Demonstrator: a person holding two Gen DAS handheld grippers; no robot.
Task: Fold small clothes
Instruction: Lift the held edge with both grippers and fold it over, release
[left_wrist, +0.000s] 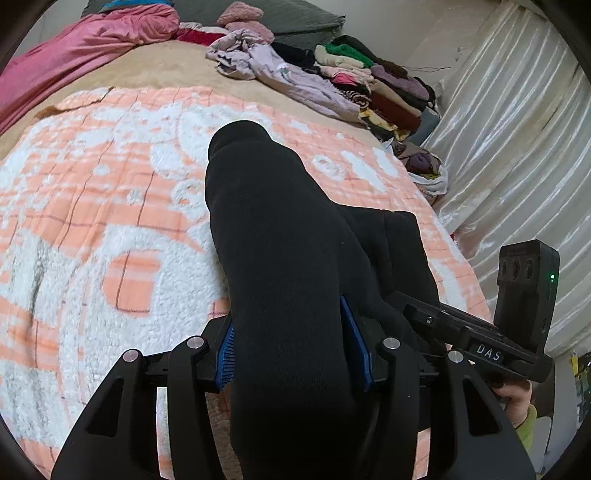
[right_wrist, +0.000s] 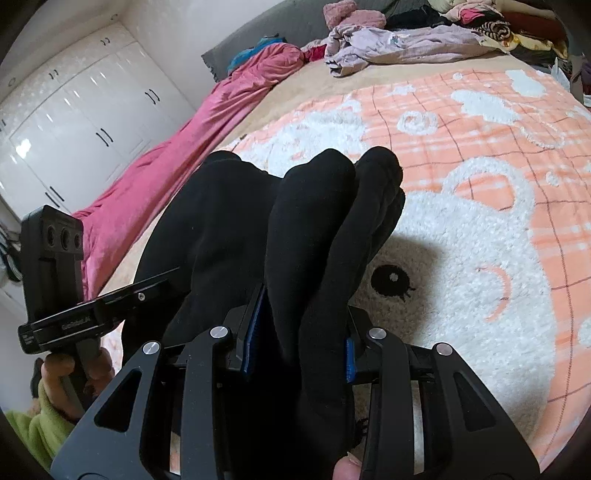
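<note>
A black garment (left_wrist: 280, 236) hangs bunched between both grippers above the orange and white fleece blanket (left_wrist: 92, 206). My left gripper (left_wrist: 291, 350) is shut on one thick fold of it, blue pads pressed on either side. My right gripper (right_wrist: 295, 339) is shut on another bunched fold of the same black garment (right_wrist: 306, 221), which rises in several rolled layers in front of the camera. The right gripper's body shows in the left wrist view (left_wrist: 480, 332), and the left gripper's body shows in the right wrist view (right_wrist: 74, 306). The fingertips are hidden by cloth.
A lilac garment (left_wrist: 280, 74) lies crumpled at the far side of the bed beside a pile of mixed clothes (left_wrist: 373, 81). A pink quilt (left_wrist: 85, 48) lies along the far left. A white curtain (left_wrist: 517, 140) hangs right. White wardrobe doors (right_wrist: 81, 110) stand beyond the bed.
</note>
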